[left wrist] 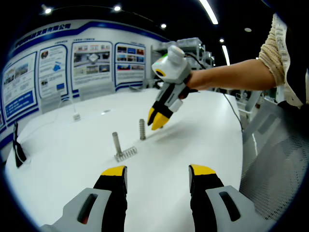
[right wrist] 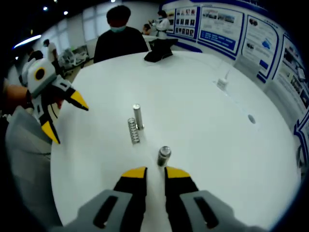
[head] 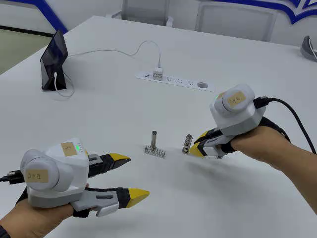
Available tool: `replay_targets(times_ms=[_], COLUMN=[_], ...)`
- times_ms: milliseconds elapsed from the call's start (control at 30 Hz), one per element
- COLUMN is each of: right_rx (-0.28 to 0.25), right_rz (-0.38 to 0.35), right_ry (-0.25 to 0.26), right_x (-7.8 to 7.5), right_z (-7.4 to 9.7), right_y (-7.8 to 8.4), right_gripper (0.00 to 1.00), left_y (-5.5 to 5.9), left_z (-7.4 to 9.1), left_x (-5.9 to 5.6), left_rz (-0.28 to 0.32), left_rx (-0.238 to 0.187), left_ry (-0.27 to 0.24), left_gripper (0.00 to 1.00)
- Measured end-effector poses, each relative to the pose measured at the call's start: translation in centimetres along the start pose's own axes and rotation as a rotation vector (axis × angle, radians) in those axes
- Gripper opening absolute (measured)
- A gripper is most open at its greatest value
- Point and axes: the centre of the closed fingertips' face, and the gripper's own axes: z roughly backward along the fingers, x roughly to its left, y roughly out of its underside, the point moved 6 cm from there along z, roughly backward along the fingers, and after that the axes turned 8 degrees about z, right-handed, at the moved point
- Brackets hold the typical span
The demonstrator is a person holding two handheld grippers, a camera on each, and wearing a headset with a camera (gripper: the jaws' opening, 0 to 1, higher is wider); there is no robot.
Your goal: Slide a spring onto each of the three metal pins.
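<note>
Pin [head: 154,139] upright, spring [head: 155,151] flat beside

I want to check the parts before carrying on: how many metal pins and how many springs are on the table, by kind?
Metal pins: 2, a bare pin and a sprung pin.
Springs: 2, a loose spring lying at the bare pin's foot and a fitted spring on the sprung pin.
Total: 4.
</note>
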Motion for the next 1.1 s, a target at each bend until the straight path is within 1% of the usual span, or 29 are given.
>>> replay_targets(times_ms=[100,233,400,500,667,867,1100], right_rx=[0.0,-0.003,-0.022,-0.033,-0.051,-0.067,-0.078], right_rz=[-0.001,0.0,0.009,0.024,0.04,0.063,0.086], right_ry=[-0.007,-0.013,-0.022,-0.032,-0.045,-0.062,-0.068], right_x=[0.7,1.2,2.2,2.8,3.2,3.4,3.3], right_z=[0.0,-0.1,-0.2,-0.4,-0.9,-1.9,-3.1], right_y=[0.2,0.3,-0.3,-0.8,-1.8,-2.9,-3.9], right_gripper=[0.15,0.15,0.15,0.15,0.15,0.16,0.17], left_y=[-0.1,-0.4,-0.5,-0.4,-0.5,-0.4,-0.3], left_z=[0.1,0.2,0.3,0.4,0.5,0.7,0.7], left_x=[0.0,-0.1,-0.2,-0.3,-0.4,-0.3,-0.1], left_rz=[-0.004,-0.009,-0.012,-0.013,-0.013,-0.007,-0.002], left_rx=[-0.001,-0.003,-0.003,-0.003,-0.005,-0.005,-0.005], left_ry=[0.0,-0.003,-0.005,-0.006,-0.009,-0.017,-0.021], left_gripper=[0.52,0.52,0.52,0.52,0.52,0.52,0.52])
